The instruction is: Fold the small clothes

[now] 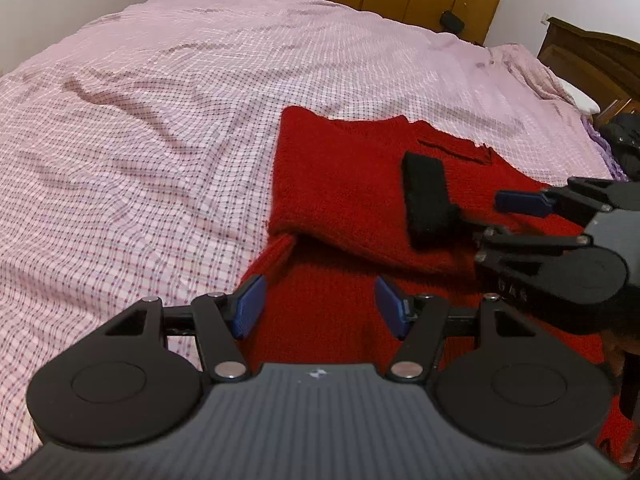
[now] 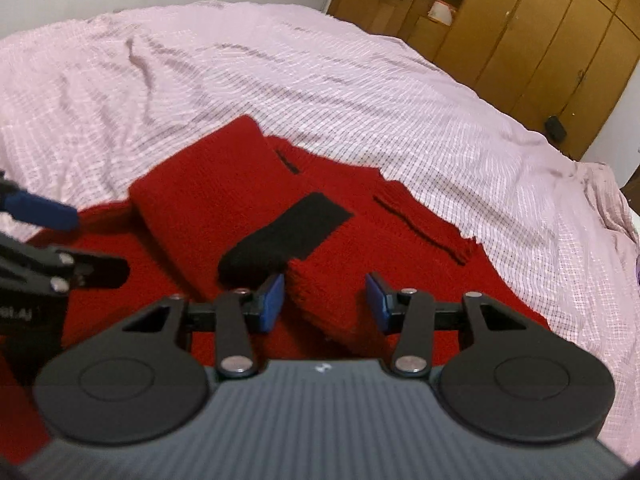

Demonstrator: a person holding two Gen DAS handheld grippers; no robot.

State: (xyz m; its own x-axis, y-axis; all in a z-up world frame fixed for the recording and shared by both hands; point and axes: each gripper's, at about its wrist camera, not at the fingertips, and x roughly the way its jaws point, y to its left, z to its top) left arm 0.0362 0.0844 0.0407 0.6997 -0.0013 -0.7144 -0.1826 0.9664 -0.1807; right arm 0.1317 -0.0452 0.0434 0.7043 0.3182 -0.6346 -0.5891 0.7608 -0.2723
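Observation:
A red knitted sweater (image 1: 340,176) lies on the bed, partly folded, with one side folded in over the body; it also shows in the right wrist view (image 2: 192,204). A black cuff (image 1: 426,196) lies on top of it, also seen in the right wrist view (image 2: 296,228). My left gripper (image 1: 320,306) is open and empty, just above the sweater's near part. My right gripper (image 2: 325,302) is open and empty over a folded red edge, its left pad next to the black cuff. It shows in the left wrist view (image 1: 500,216) at right.
The bed (image 1: 160,100) is covered with a pink checked sheet, wrinkled at the left. Wooden wardrobes (image 2: 540,32) stand behind it. A dark wooden headboard (image 1: 592,60) and dark clothing (image 1: 624,140) are at the far right.

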